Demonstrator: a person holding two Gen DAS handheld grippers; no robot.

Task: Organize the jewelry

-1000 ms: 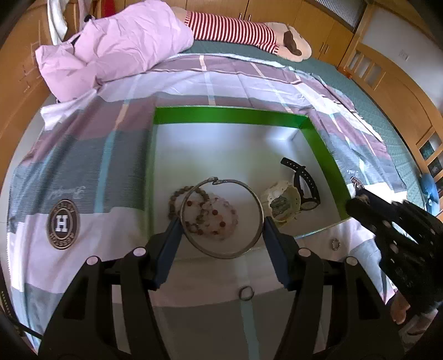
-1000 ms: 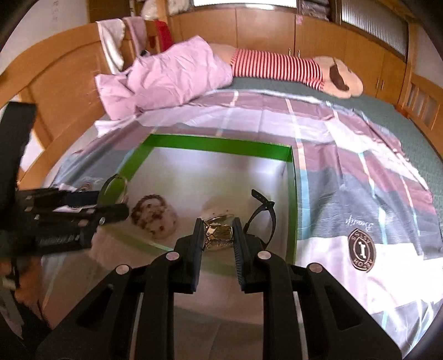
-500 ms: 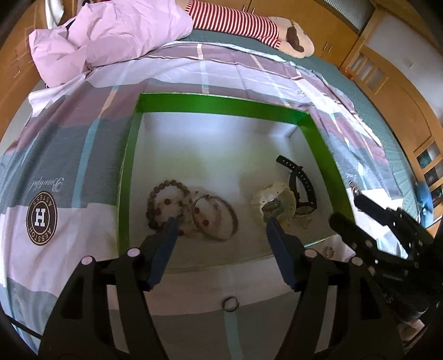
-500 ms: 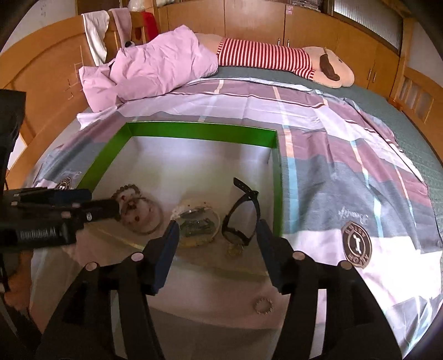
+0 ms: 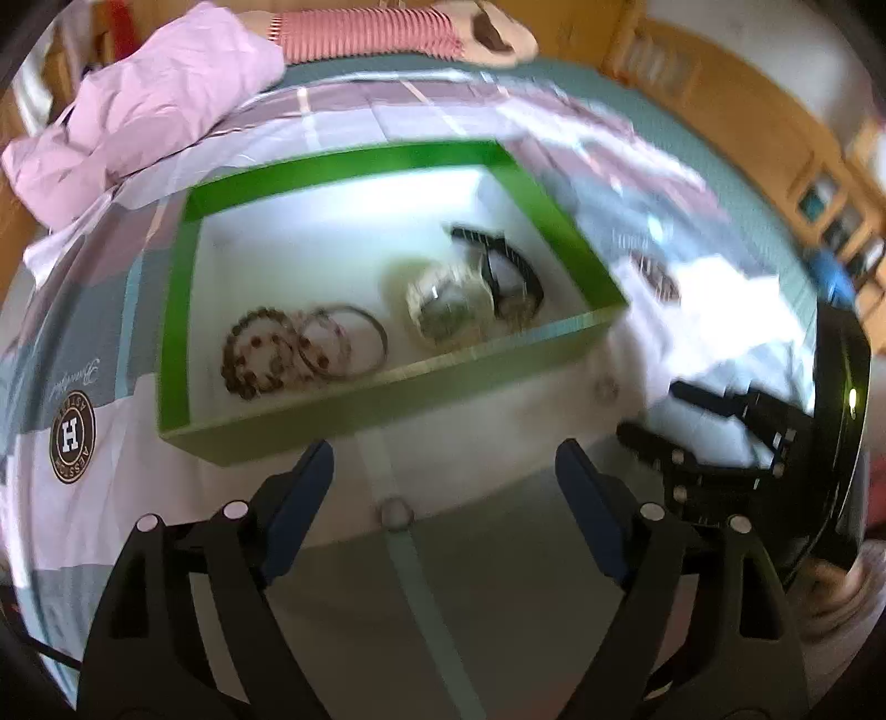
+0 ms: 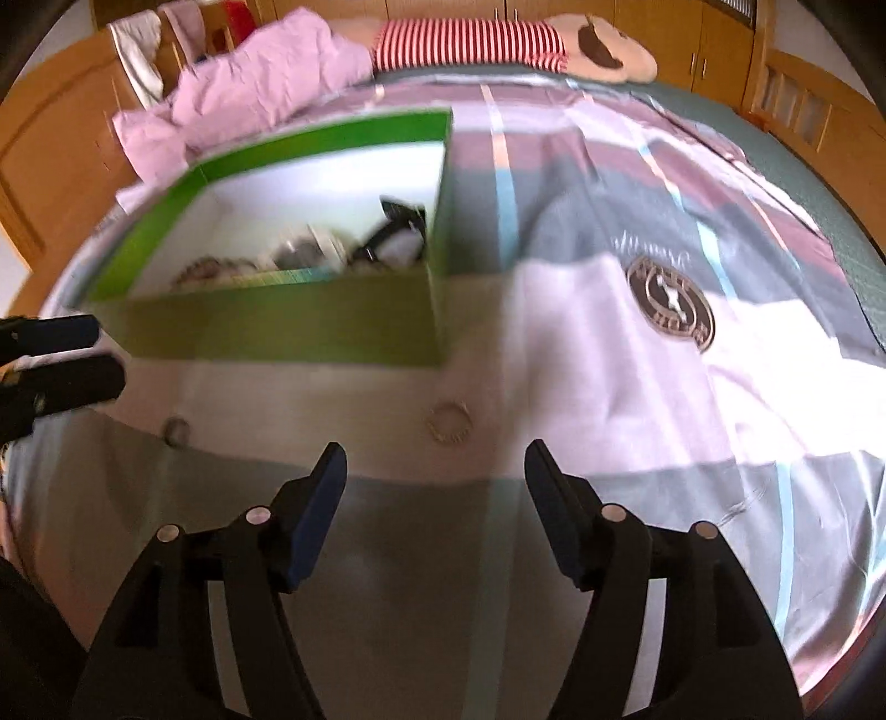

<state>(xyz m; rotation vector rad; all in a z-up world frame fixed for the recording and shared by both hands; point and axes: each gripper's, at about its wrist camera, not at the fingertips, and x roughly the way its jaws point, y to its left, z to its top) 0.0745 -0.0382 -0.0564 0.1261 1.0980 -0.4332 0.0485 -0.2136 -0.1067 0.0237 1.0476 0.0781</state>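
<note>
A green box (image 5: 387,396) with a white inside stands on the bedspread. In it lie a bead bracelet (image 5: 255,360), a metal bangle (image 5: 346,349), a pale round piece (image 5: 448,302) and a black watch (image 5: 509,271). My left gripper (image 5: 443,459) is in front of the box, its jaws opening and gripping nothing. A small ring (image 5: 394,514) lies untouched on the sheet between its fingers. My right gripper (image 6: 434,459) is also opening and bare. A textured ring (image 6: 449,423) lies just ahead of its tips, and the small ring (image 6: 176,429) is further left.
The green box (image 6: 277,327) stands to the upper left in the right wrist view. A pink duvet (image 6: 249,105) and a striped plush toy (image 6: 470,44) lie at the head of the bed. Wooden bed rails and cupboards surround it. The other gripper (image 5: 692,421) is at the right.
The left gripper let go of the bangle, and the right gripper let go of the pale piece. Both pieces now lie in the box. Both grippers drew back out of the box, sank and opened wider.
</note>
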